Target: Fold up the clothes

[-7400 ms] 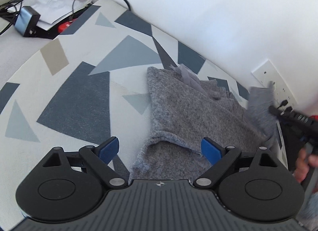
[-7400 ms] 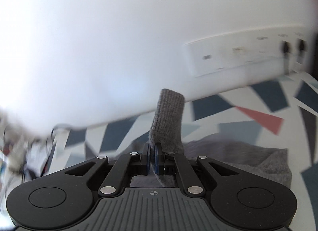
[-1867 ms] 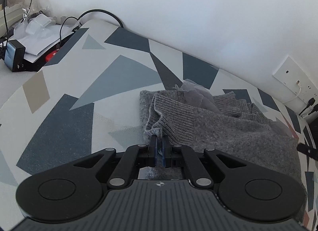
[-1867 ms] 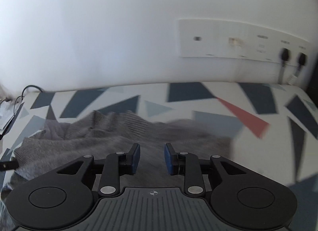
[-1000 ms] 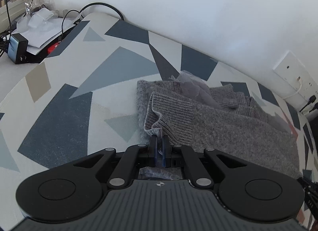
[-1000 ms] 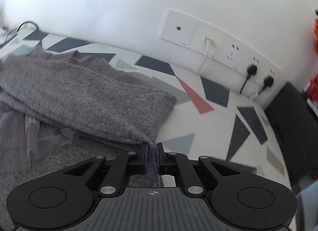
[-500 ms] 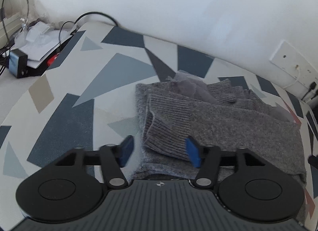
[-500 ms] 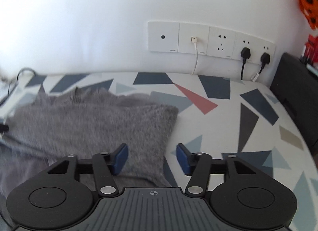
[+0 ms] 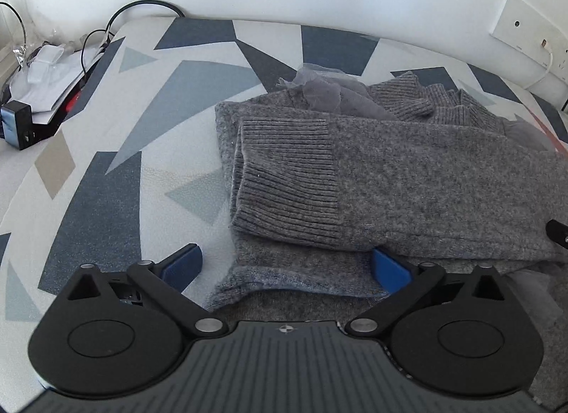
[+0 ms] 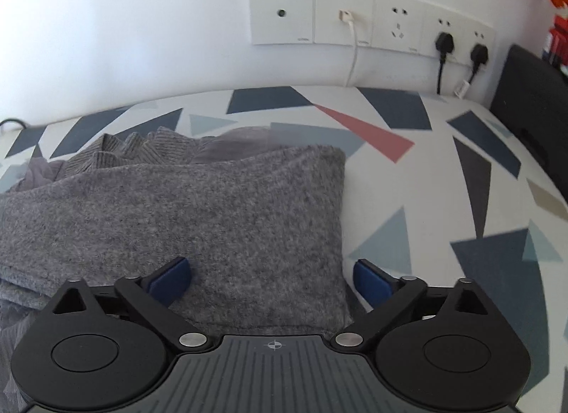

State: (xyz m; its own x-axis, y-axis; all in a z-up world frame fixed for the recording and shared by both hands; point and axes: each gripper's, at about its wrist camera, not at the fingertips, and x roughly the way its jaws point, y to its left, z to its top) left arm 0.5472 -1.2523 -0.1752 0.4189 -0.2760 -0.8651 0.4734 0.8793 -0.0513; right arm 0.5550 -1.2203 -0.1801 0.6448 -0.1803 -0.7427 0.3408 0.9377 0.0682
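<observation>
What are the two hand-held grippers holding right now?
Nothing. The left hand-held gripper and the right hand-held gripper are both opening their jaws, and the pads press on nothing; the grey sweater lies loose on the patterned tabletop.

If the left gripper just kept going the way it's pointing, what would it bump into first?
Most likely the grey sweater: the left gripper, its jaws opening, points down at the folded sleeve's ribbed cuff, with nothing else between. Exact depth is unclear.

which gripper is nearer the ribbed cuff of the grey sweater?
Left. The left gripper, jaws opening, sits just below the ribbed cuff. The right gripper, also opening, is at the sweater's opposite folded edge; no cuff shows there.
</observation>
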